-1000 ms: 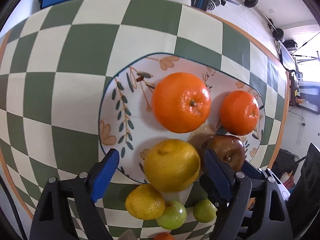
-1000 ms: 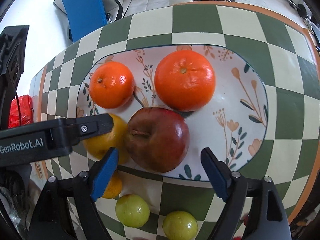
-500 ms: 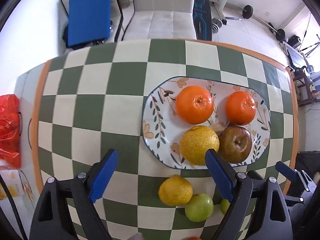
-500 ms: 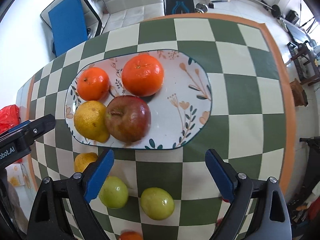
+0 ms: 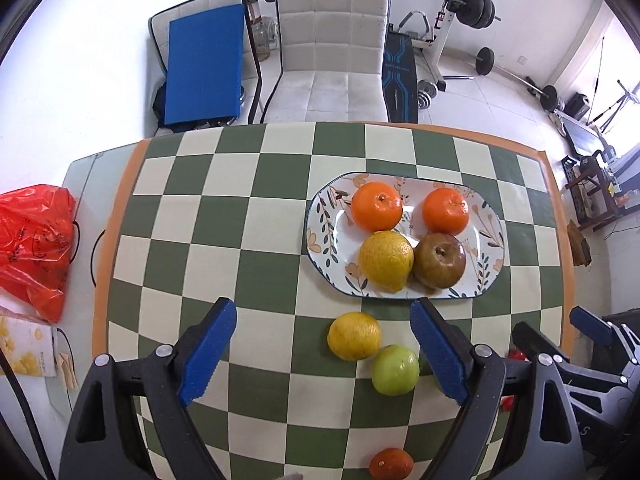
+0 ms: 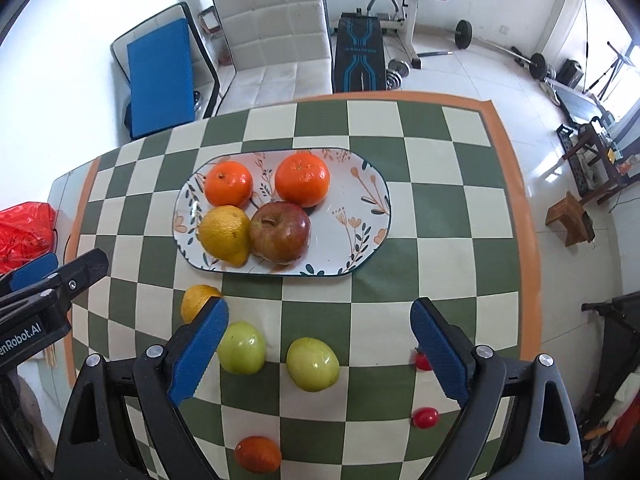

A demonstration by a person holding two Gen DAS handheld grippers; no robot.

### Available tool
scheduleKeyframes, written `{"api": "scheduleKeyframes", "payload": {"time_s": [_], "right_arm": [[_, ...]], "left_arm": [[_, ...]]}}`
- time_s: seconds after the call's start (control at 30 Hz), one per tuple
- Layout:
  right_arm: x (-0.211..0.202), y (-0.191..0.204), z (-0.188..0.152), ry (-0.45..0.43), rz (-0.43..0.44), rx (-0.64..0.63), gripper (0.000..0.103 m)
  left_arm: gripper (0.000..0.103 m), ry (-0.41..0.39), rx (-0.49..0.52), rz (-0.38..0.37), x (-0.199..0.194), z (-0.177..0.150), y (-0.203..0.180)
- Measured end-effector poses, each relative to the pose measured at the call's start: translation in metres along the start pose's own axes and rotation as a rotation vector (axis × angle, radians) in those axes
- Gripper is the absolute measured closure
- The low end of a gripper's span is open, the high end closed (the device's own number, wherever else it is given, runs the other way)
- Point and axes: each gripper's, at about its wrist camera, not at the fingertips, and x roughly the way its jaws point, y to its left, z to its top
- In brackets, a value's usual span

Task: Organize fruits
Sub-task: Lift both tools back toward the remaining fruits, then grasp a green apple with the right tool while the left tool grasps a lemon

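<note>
While both claws, left claw (image 5: 322, 350) and right claw (image 6: 320, 350), hang wide open and empty, centre one over the loose yellow lemon (image 5: 354, 335) beside the oval floral plate (image 5: 324, 236), then close gently.

Left tool (image 5: 322, 350) empty, spread wide above table, plate (image 5: 320, 236) holding four fruits
</note>
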Motion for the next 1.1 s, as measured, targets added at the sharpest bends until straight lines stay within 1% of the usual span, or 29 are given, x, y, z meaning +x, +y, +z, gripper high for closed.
{"api": "scheduleKeyframes", "payload": {"time_s": [0.4, 0.6, 0.77, 0.83, 0.9, 0.97, 1.1], "right_arm": [[-0.073, 0.004, -0.032, -0.096, 0.021, -0.002, 0.008], [-0.093, 0.005, -0.038, -0.126, 0.033, 0.015, 0.008], [-0.097, 0.008, -0.037, -0.133, 0.048, 0.028, 0.008], [-0.092, 0.006, -0.035, -0.119, 0.06, 0.044, 0.008], [-0.076, 0.0, -0.033, -0.085, 0.076, 0.071, 0.008], [-0.054, -0.009, -0.032, -0.04, 0.101, 0.11, 0.008], [0.02, -0.032, -0.04, 0.121, 0.176, 0.23, 0.008]], "left_arm": [[0.014, -0.083, 0.012, -0.024, -0.061, -0.032, -0.001], [0.014, -0.099, 0.008, -0.029, -0.074, -0.039, 0.0], [0.014, -0.098, 0.002, -0.03, -0.074, -0.039, 0.001], [0.014, -0.09, -0.002, -0.031, -0.071, -0.037, 0.002], [0.014, -0.075, -0.014, -0.024, -0.061, -0.033, 0.006], [0.0, -0.047, -0.022, -0.014, -0.049, -0.029, 0.009], [0.0, 0.058, -0.054, -0.014, -0.005, -0.024, 0.018]]}}
